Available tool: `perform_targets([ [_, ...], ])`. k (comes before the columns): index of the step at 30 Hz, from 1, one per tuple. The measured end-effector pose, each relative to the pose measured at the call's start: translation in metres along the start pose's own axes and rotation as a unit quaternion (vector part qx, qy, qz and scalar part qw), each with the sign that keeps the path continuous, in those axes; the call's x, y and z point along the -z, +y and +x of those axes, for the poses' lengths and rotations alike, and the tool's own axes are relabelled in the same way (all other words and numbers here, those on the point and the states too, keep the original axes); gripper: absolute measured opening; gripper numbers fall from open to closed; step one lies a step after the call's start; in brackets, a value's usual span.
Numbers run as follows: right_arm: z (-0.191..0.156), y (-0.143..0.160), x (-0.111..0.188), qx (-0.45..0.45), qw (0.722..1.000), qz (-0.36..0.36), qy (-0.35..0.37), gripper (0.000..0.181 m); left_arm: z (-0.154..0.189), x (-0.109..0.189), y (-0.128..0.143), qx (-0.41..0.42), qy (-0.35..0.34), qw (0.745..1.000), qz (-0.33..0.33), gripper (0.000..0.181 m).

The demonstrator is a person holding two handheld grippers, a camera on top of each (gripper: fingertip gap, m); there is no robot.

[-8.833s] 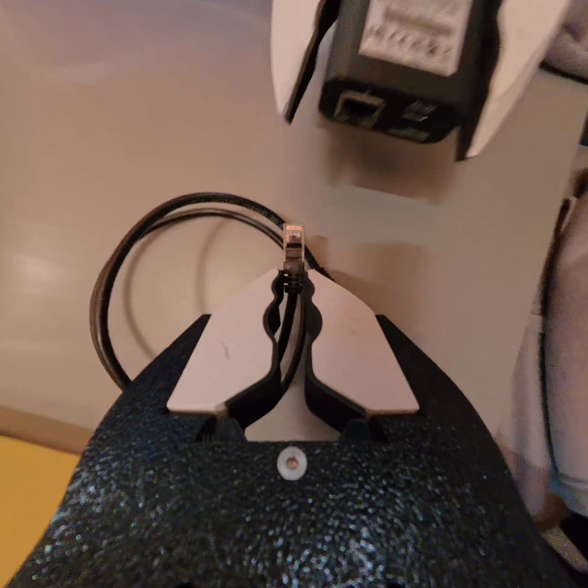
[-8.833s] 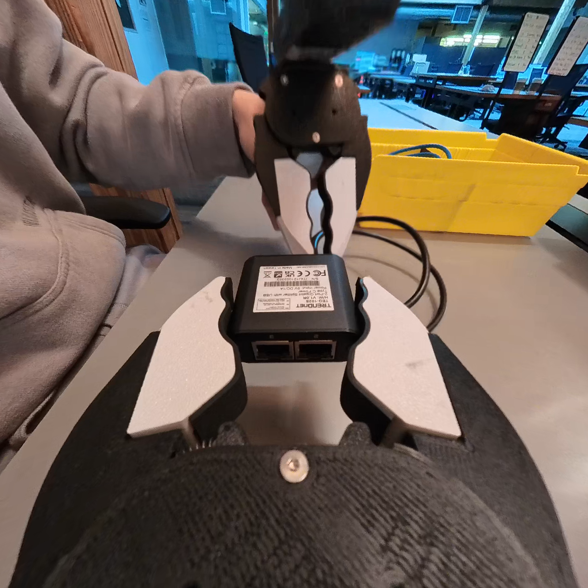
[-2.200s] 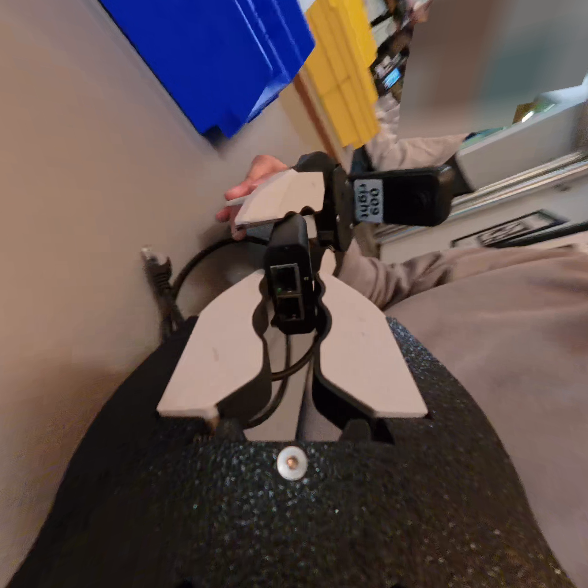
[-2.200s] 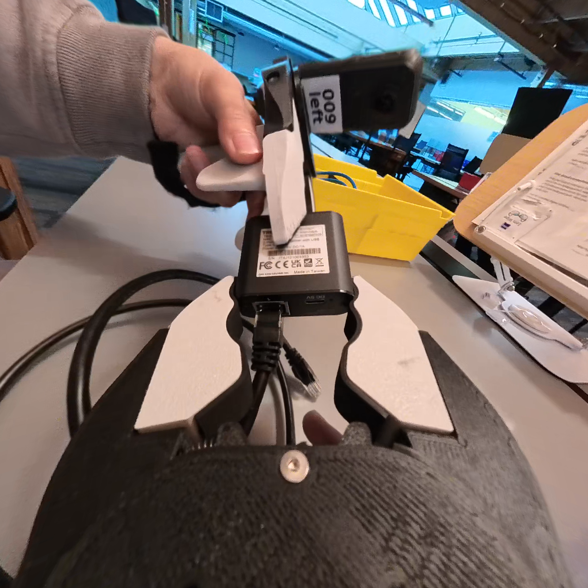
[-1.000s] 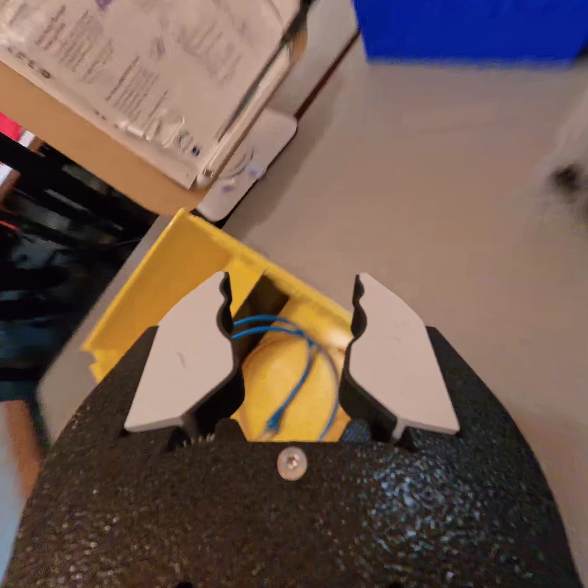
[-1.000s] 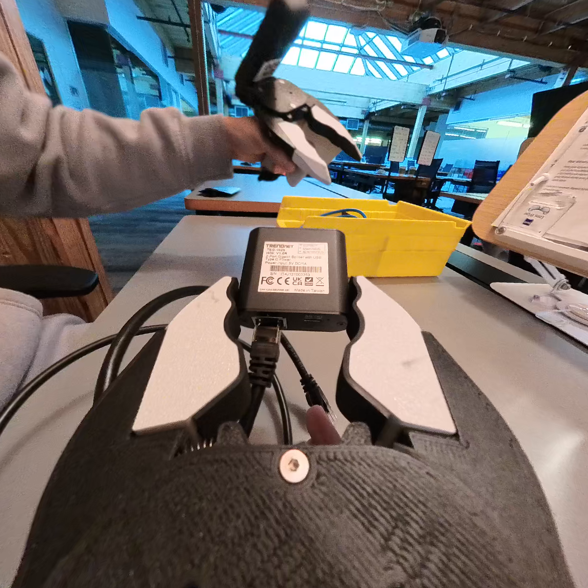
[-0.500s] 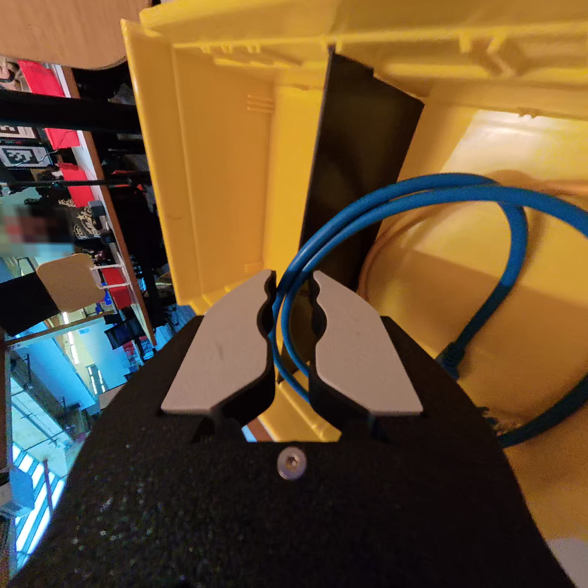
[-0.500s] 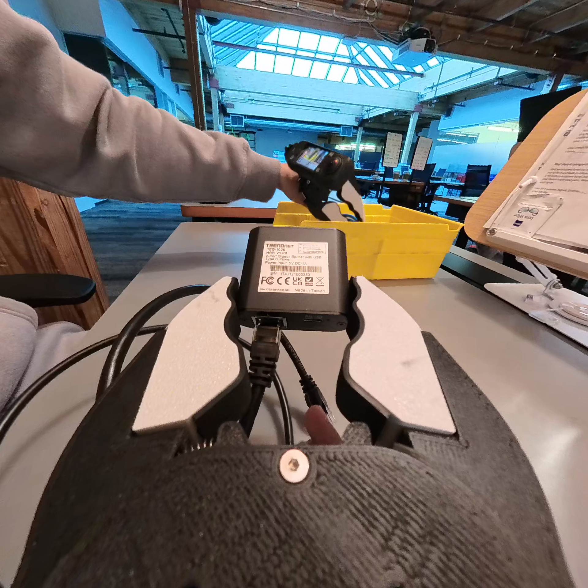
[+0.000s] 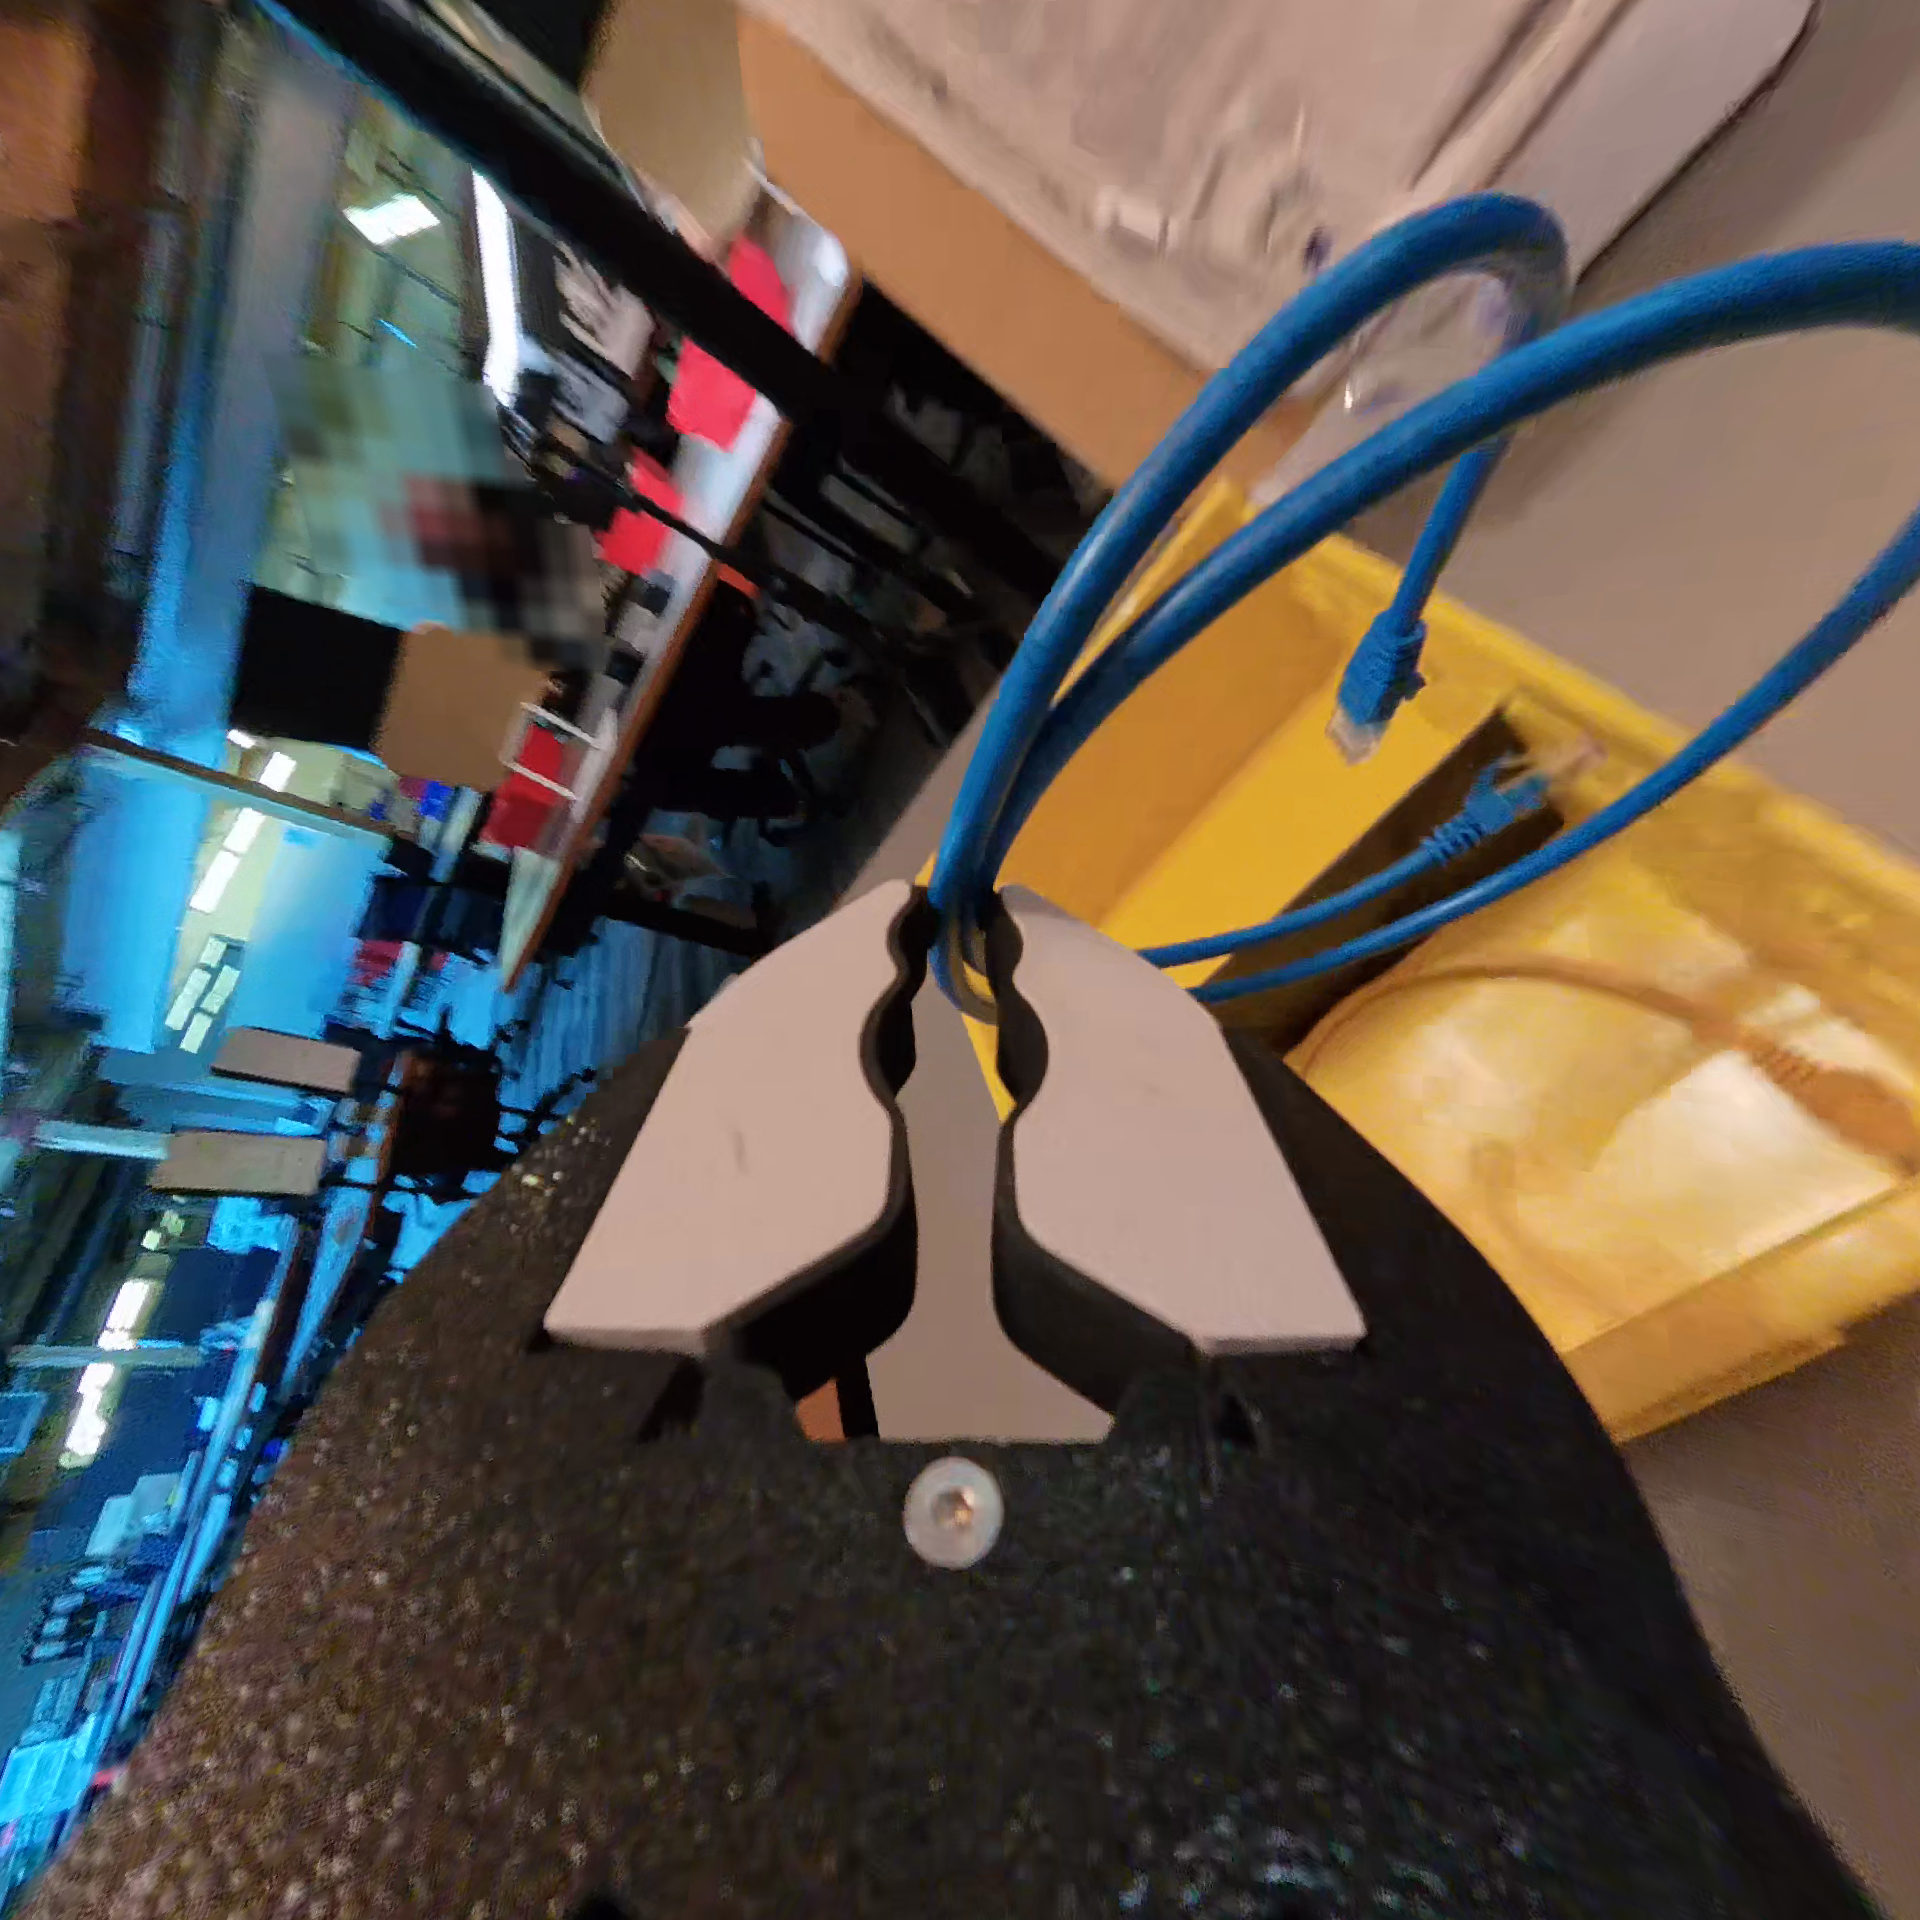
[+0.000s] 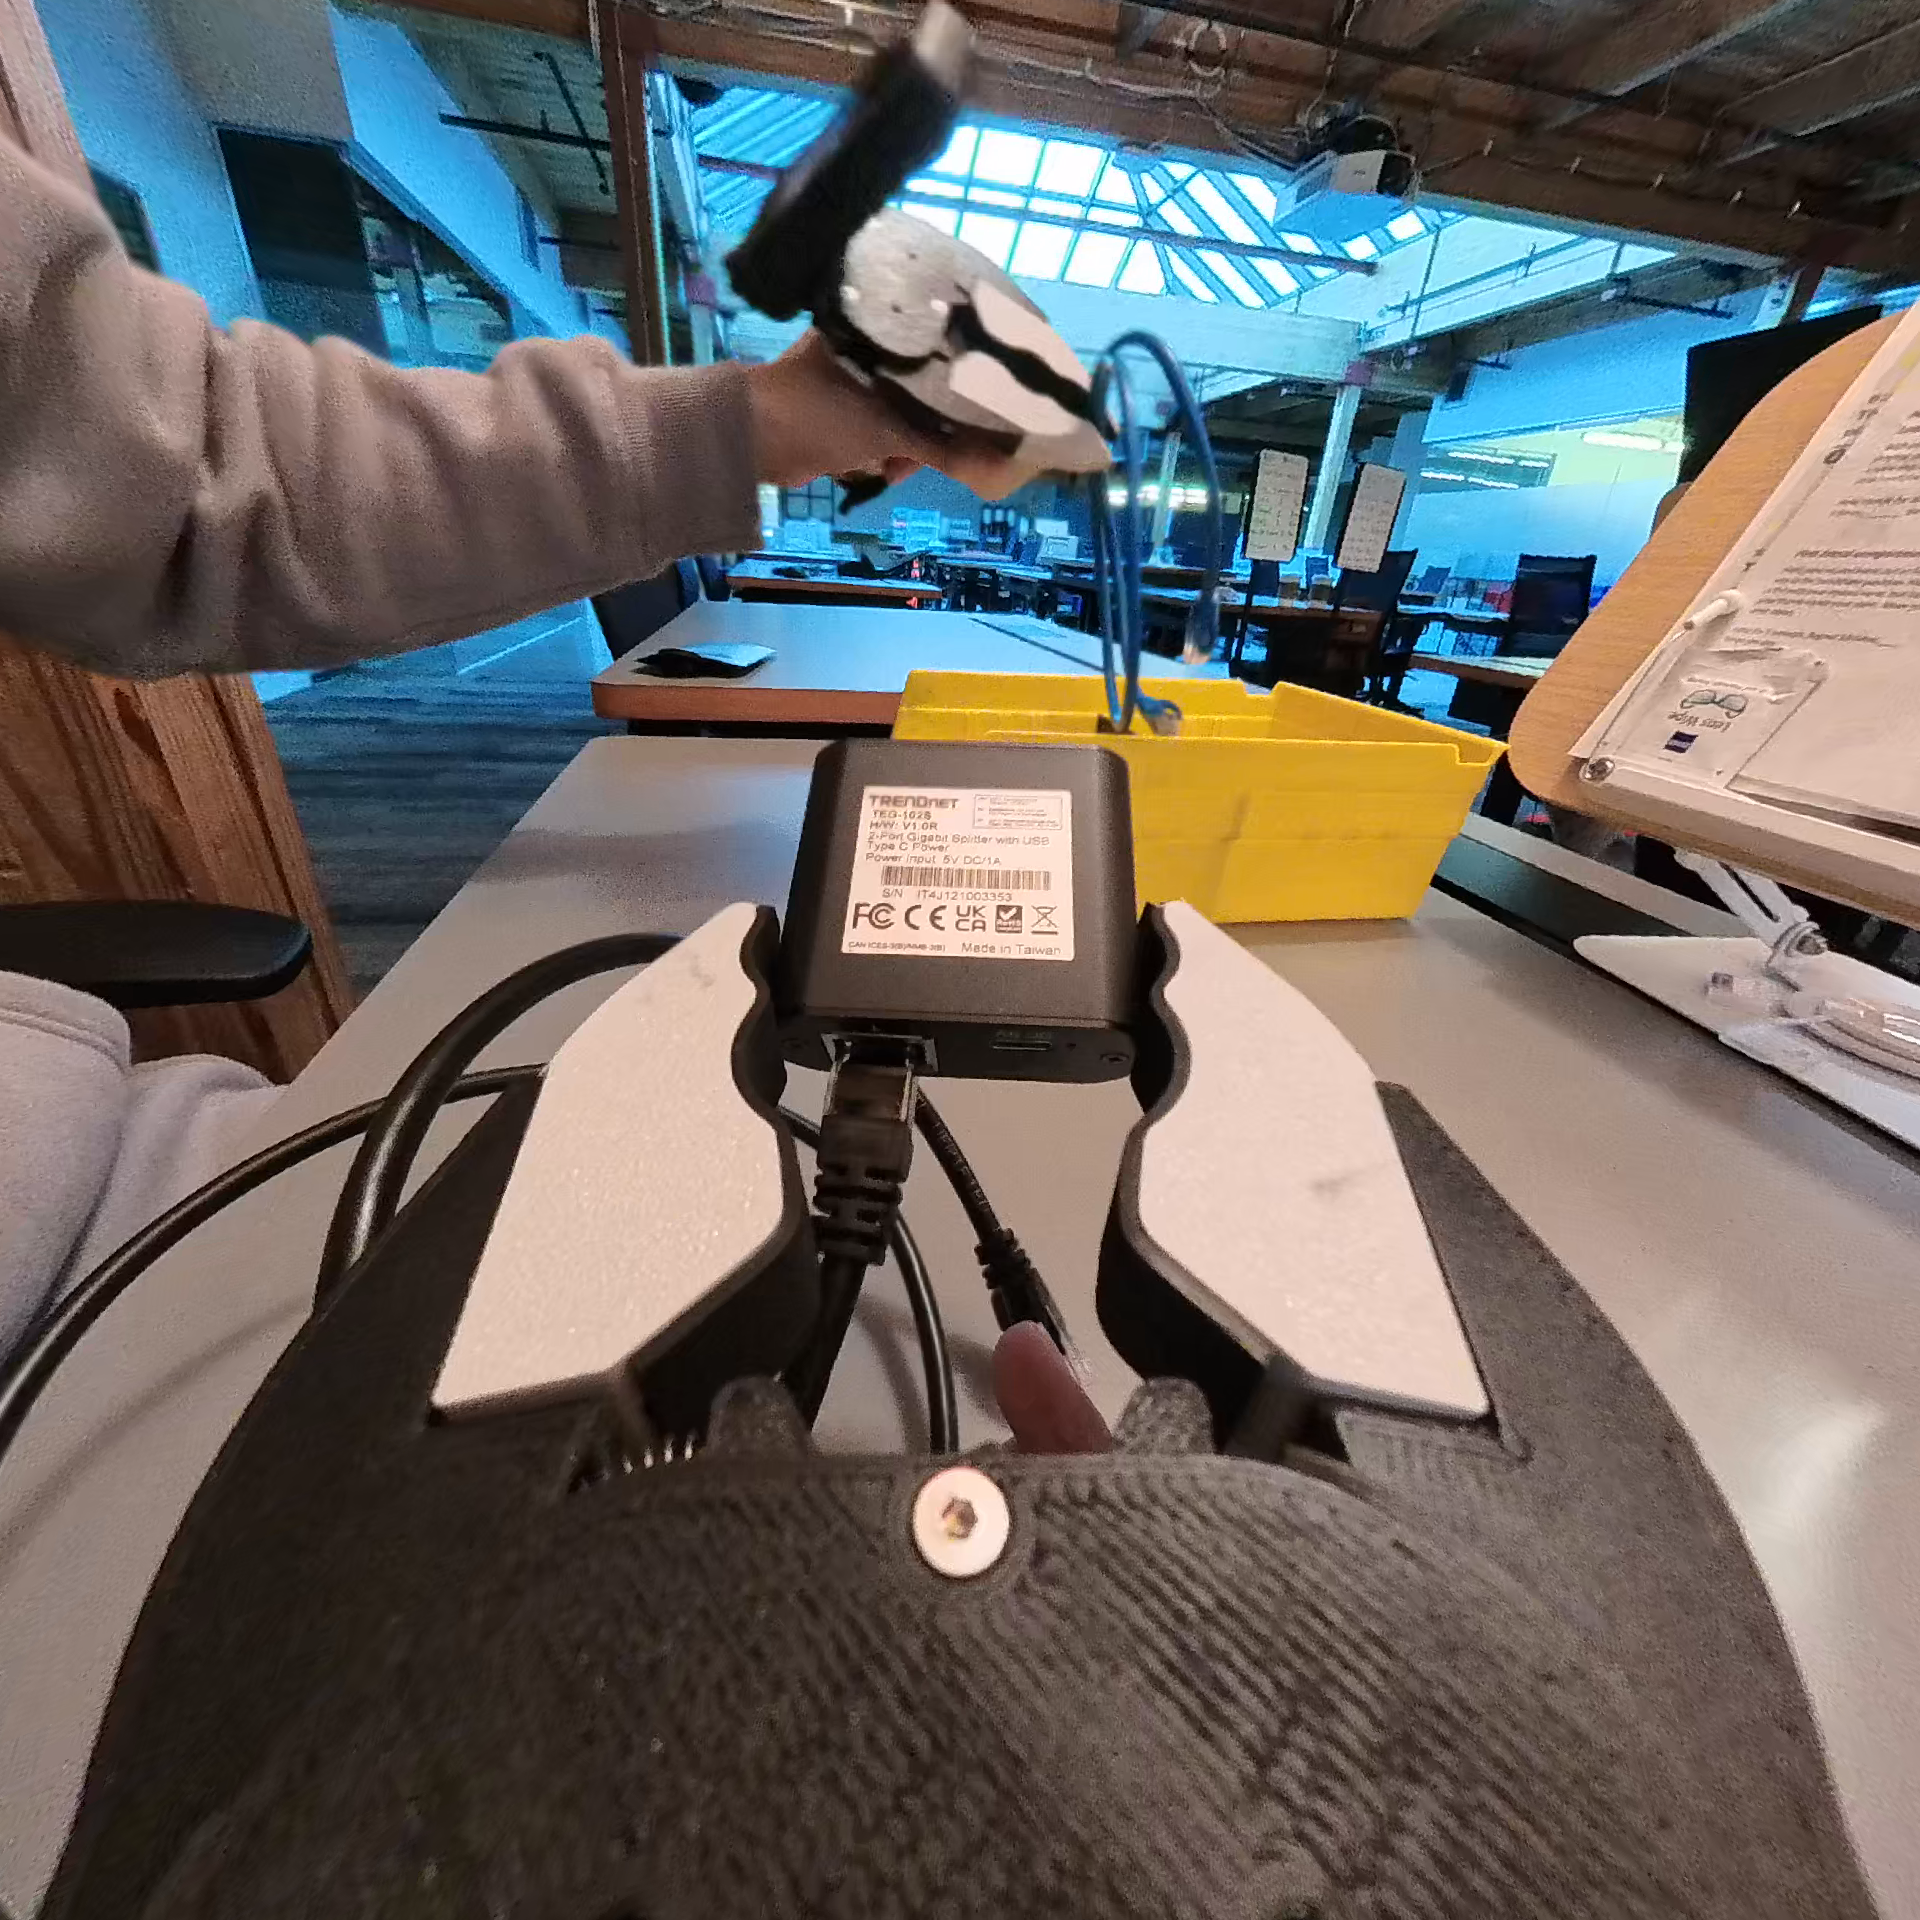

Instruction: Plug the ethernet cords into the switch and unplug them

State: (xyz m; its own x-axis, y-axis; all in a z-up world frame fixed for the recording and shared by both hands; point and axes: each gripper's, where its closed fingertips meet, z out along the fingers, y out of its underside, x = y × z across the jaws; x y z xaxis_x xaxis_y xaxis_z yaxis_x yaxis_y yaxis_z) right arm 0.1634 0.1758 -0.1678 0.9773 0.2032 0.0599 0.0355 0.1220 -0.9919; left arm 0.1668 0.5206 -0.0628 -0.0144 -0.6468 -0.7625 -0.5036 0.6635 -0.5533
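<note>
Your switch [image 10: 961,904], the little black box, sits on the grey table [image 10: 1558,1195], gripped from both sides by your right gripper [image 10: 956,987]. Its fingers are partly closed, just as wide as the box. That hold looks meant to keep the box from sliding when a plug pushes in. The side of the box facing you already has a black cord [image 10: 862,1164] plugged into its port. A second black plug [image 10: 1023,1288] lies loose just beside it, near your fingertip [image 10: 1039,1392].

Past the switch is the yellow bin [image 10: 1299,821], touching the table's far part. Above the bin, your left gripper [image 9: 956,914] is closed tight on a blue cord [image 9: 1195,447]. It pinches a few loops of the cord at once, right at the tips. One blue plug [image 9: 1371,686] hangs free in the air above the bin. The other end [image 9: 1486,810] is down inside the bin. A tan cord [image 9: 1662,1029] rests in the bin too.

You grab the blue cord by its middle, so I think you still need to get hold near a plug before it can go in.

Your left arm [image 10: 364,499] reaches out straight, high above the switch, and the gripper tips down toward the bin. Your right hand stays low, flat along the table.
</note>
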Motion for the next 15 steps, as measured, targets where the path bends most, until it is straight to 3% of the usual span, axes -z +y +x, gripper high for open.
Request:
perform_targets([
  [1, 0.001, -0.001, 0.001, 0.000, 1.000, 0.004, 0.003, 0.066, 0.005, 0.015, -0.012, -0.001, -0.024, 0.999, 0.025, 0.009],
  [4, 0.007, -0.005, 0.006, -0.001, 1.000, 0.020, 0.016, 0.066, 0.044, 0.063, -0.047, 0.004, -0.082, 0.991, 0.106, 0.005],
  [7, 0.013, -0.009, 0.012, -0.010, 0.999, 0.039, 0.025, 0.066, 0.104, 0.098, -0.060, -0.004, -0.094, 0.982, 0.161, 0.005],
  [10, 0.015, -0.011, 0.016, -0.013, 0.998, 0.047, 0.029, 0.066, 0.155, 0.115, -0.050, -0.042, -0.099, 0.977, 0.184, 0.005],
  [15, 0.011, -0.009, 0.013, -0.001, 0.999, 0.036, 0.022, 0.066, 0.186, 0.129, -0.006, -0.035, -0.089, 0.983, 0.158, 0.005],
])
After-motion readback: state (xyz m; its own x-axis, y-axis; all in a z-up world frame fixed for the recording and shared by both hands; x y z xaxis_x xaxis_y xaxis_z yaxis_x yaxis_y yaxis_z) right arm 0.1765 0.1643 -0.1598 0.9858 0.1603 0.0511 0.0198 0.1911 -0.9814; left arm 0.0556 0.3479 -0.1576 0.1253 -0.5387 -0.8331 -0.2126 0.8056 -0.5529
